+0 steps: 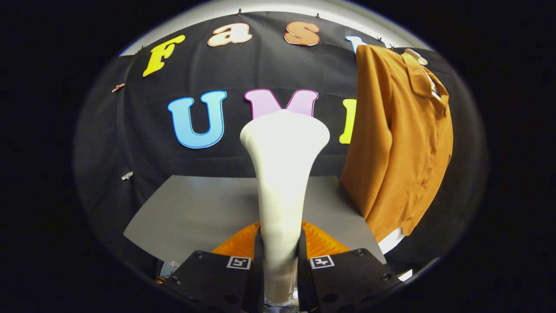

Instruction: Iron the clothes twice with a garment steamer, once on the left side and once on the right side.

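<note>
Claw (pixel 281 278) clamped on the steamer's (pixel 282 174) handle, both fingers pressing its sides. Steamer held upright, flared head up top, rising from between the fingers. Orange ribbed part (pixel 321 243) visible just behind the fingers at the steamer's base; unclear what it was. Grey desk (pixel 195 213) below and beyond. Orange shirt (pixel 399 143) hung on a hanger (pixel 417 55) against the booth wall, off to the right of the steamer head, well apart from it, no contact. Judged step: steamer picked up, carry toward shirt under way, neither pass started yet. Next move likely called for swinging right, bringing head flat to one side of the shirt front near the top, then stroking down.
</note>
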Demonstrator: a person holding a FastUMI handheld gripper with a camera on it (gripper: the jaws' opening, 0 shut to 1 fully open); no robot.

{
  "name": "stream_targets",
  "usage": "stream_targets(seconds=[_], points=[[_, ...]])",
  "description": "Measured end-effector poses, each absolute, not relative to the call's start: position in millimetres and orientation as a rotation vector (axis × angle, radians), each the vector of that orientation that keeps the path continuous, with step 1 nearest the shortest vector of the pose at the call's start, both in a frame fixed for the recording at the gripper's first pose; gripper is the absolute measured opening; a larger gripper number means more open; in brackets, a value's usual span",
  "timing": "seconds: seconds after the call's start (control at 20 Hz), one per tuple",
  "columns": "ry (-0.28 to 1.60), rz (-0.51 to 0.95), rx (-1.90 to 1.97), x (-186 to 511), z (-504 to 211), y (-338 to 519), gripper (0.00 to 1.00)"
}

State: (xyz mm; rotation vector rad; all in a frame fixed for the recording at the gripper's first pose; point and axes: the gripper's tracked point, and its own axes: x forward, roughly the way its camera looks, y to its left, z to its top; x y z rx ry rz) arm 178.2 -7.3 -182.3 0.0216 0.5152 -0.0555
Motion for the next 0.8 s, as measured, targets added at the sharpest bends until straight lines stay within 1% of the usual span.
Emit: stream_targets(seconds=[0.35, 0.6, 0.8], points=[[0.376, -0.114, -0.005, 103, -129, 3, 0.34], [0.342, -0.233, 0.017, 60, -118, -32, 0.33], [0.338, -0.281, 0.031, 50, -114, -70, 0.34]])
